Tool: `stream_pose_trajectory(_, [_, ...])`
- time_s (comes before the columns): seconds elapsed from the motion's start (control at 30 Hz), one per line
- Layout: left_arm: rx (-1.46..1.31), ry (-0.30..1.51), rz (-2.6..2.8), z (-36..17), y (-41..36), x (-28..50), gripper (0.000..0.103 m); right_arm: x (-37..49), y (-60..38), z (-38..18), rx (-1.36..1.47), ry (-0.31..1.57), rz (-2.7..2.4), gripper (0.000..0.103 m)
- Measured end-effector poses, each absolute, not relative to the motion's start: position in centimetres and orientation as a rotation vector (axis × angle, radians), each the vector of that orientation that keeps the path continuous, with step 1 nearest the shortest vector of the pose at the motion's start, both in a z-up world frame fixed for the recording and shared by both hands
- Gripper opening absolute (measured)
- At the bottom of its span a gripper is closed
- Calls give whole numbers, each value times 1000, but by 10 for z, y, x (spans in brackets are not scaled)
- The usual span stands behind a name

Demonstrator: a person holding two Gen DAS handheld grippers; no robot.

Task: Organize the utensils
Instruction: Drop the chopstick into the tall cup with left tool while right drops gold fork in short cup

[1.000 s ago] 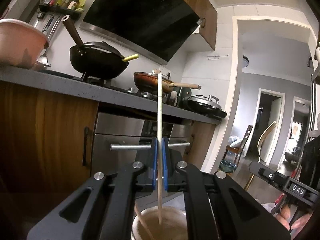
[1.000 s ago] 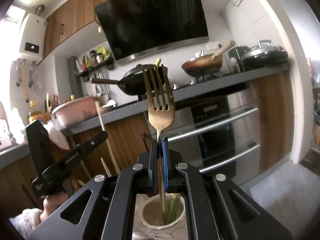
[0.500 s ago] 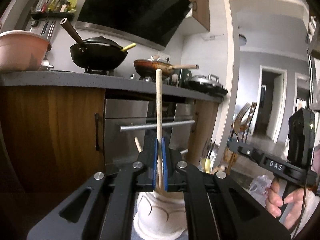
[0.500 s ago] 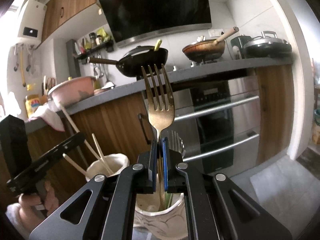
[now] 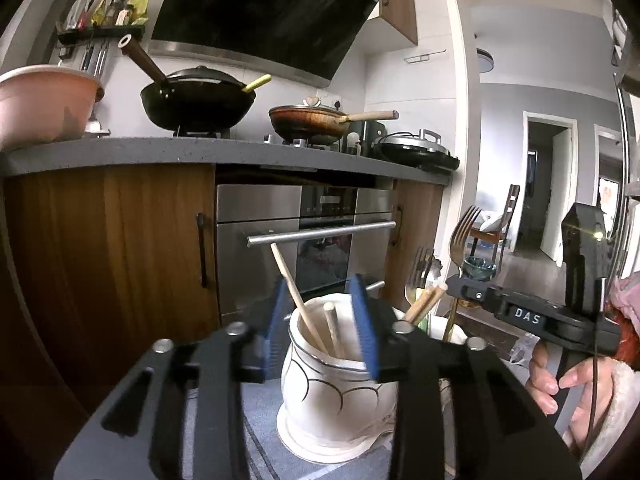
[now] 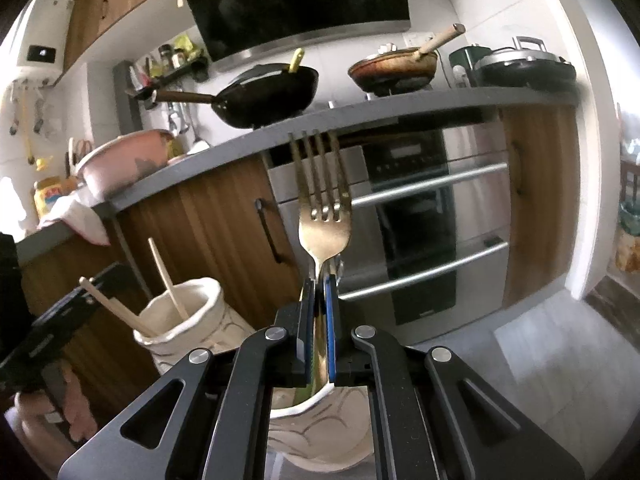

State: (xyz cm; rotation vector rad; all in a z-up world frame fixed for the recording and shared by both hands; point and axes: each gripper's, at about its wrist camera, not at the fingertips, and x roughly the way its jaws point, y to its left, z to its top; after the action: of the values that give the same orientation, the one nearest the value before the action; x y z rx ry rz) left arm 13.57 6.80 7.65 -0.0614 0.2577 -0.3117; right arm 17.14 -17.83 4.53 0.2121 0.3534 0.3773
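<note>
Two jars side by side: chopsticks [image 5: 298,304] stand in the left jar [image 5: 336,392], fork [image 6: 323,216] over the right jar [image 6: 320,432] (oven [image 5: 320,240] behind, pans up on the worktop [image 5: 200,152]).

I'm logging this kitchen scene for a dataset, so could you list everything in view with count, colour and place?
Utensil jars: 2, white with dark lines; one between the open left jaws, one under the right gripper.
Wooden sticks: 2, pale, in the left jar.
Fork: 1, gold, upright, clamped by the right jaws above the second jar.
Wok: 1, black, on the stove.
Frying pan: 1, brown, right of the wok.
Lidded pan: 1, dark, far right of the counter.
Bowl: 1, pink, on the counter's left.
Oven: 1, steel, under the counter.
Left gripper: 1, black, blue pads, open.
Right gripper: 1, black, closed on the fork.
</note>
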Motion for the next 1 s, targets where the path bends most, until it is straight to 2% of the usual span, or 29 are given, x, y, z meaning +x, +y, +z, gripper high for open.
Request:
stream_pose_trajectory(0.03, [-61, 252, -302, 77, 69, 133, 49, 172, -178, 45, 213, 355, 375, 6])
stream_pose_trajectory(0.1, [-72, 243, -291, 78, 73, 130, 67, 173, -179, 44, 214, 359, 372, 7])
stream_pose_trajectory(0.23, [-96, 228, -243, 78, 83, 120, 83, 174, -180, 43, 214, 363, 365, 8])
stream_pose_trajectory(0.33, [-112, 232, -227, 76, 88, 116, 92, 174, -182, 42, 220, 367, 367, 21])
stream_pose_trajectory(0.4, [-123, 240, -217, 74, 92, 112, 94, 171, -184, 42, 226, 365, 365, 37])
stream_pose_trajectory(0.43, [-125, 243, -212, 74, 93, 109, 94, 169, -186, 42, 226, 365, 362, 40])
stream_pose_trajectory(0.5, [-131, 248, -207, 72, 96, 103, 97, 163, -190, 43, 233, 366, 352, 62])
stream_pose_trajectory(0.57, [-138, 259, -207, 71, 97, 95, 97, 154, -196, 44, 243, 361, 345, 73])
stream_pose_trajectory(0.77, [-127, 324, -197, 61, 93, 76, 98, 125, -203, 37, 196, 393, 297, 91])
stream_pose_trajectory(1.0, [-74, 438, -204, 36, 74, 57, 98, 101, -206, 6, 131, 546, 261, 93])
